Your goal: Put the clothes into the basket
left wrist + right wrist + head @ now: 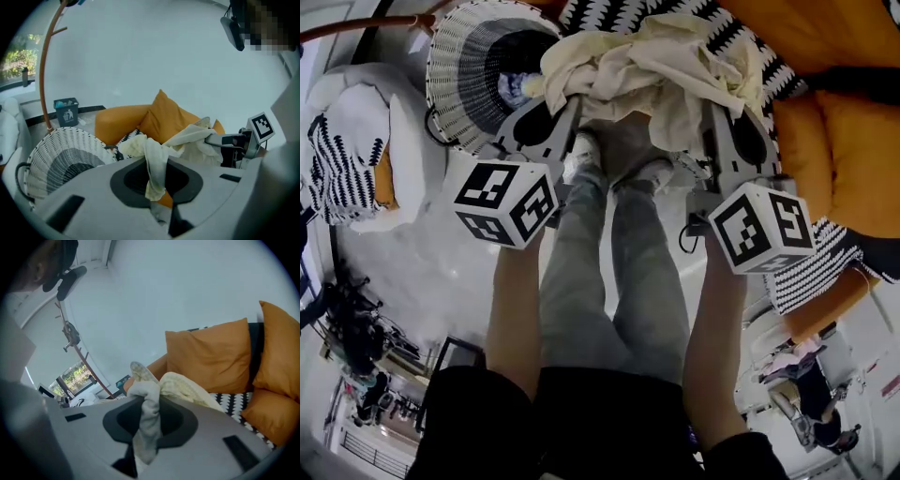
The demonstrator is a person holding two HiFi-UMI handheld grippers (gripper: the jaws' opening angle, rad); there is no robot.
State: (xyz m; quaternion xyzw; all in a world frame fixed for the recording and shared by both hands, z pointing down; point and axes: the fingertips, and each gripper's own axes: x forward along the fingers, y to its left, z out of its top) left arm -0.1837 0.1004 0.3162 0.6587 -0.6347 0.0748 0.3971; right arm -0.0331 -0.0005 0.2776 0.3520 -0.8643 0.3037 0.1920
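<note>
A cream garment (647,70) hangs bunched between both grippers, above the person's feet. My left gripper (570,98) is shut on its left end, and a strip of the cloth (154,159) trails down through the jaws in the left gripper view. My right gripper (712,108) is shut on the other end, where a fold of cloth (147,418) droops between its jaws. The white wicker basket (455,75) stands just left of the left gripper, with a dark item at its bottom. The basket's rim (61,154) also shows low at the left in the left gripper view.
Orange cushions (844,141) and a black-and-white patterned throw (741,42) lie on the sofa to the right. A white armchair (356,150) with a patterned pillow stands at the left. The person's legs (609,272) are below the grippers. A curved wooden stand (44,70) and a small bin (65,111) are beyond the basket.
</note>
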